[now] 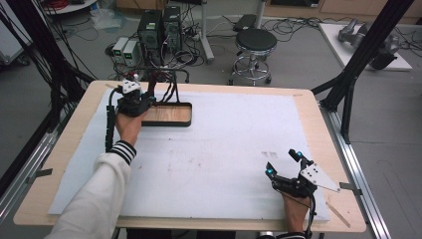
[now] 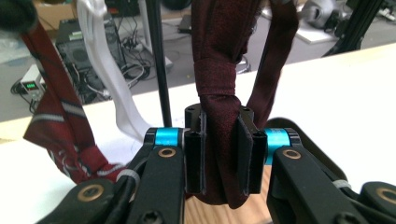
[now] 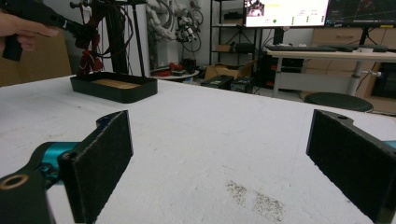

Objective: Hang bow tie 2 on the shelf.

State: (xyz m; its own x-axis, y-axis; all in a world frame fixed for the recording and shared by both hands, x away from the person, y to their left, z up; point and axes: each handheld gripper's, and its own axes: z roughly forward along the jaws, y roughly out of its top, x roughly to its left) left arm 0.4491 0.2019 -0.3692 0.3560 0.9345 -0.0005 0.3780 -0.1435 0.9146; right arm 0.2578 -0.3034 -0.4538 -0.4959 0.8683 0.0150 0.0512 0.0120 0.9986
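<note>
A dark red necktie [image 2: 219, 88] hangs down, knotted, and my left gripper [image 2: 220, 156] is shut on it just below the knot. In the high view this gripper [image 1: 144, 101] sits at the far left of the table, over the left end of a black tray [image 1: 171, 122] with a wooden floor. Beside the held tie hang a red striped tie [image 2: 56, 121] and a white one [image 2: 112, 79], close to a thin black upright pole [image 2: 159, 60]. My right gripper [image 1: 281, 162] rests open near the front right of the white mat, nothing between its jaws [image 3: 219, 163].
The white mat [image 1: 224, 149] covers most of the wooden table. In the right gripper view the tray [image 3: 116, 88] lies far off at the left, the other hand [image 3: 21, 28] above it. Behind the table stand a stool [image 1: 255, 45], computer boxes [image 1: 159, 30] and cables.
</note>
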